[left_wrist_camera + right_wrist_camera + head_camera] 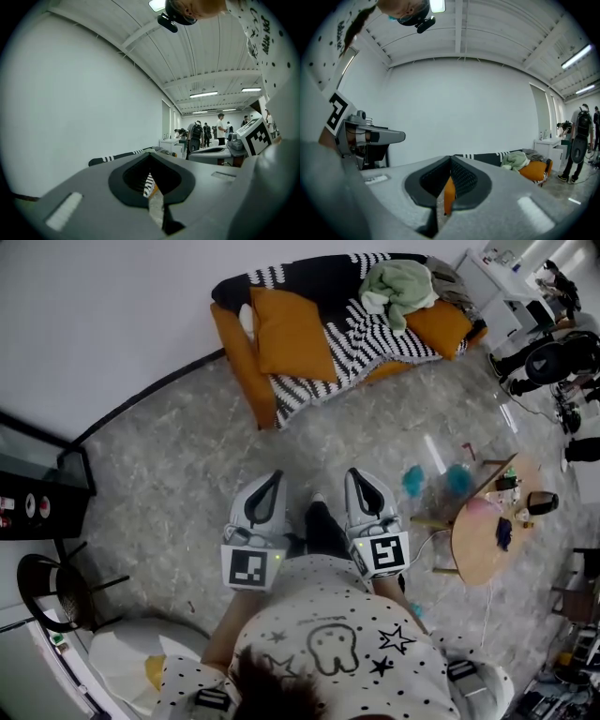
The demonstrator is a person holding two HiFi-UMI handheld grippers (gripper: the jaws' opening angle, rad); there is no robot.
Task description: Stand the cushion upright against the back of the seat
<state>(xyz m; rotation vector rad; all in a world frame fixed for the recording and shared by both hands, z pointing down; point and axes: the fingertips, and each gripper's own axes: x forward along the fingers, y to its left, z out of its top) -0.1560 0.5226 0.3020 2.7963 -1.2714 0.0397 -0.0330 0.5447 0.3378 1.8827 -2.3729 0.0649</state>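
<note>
Both pairs shut and empty: left fingers (274, 482) and right fingers (356, 482) have their tips together and point roughly level at the sofa (236, 345). The orange cushion (291, 334) lies broad face up on the seat at the left end, well ahead of my fingers and a bit left. I'd call this the approach, with no grasp yet. Next move calls for closing in, opening both pairs, pinching the cushion's near corners, and tipping it up against the back under the striped throw (309, 273). It's soft, so it may slump.
</note>
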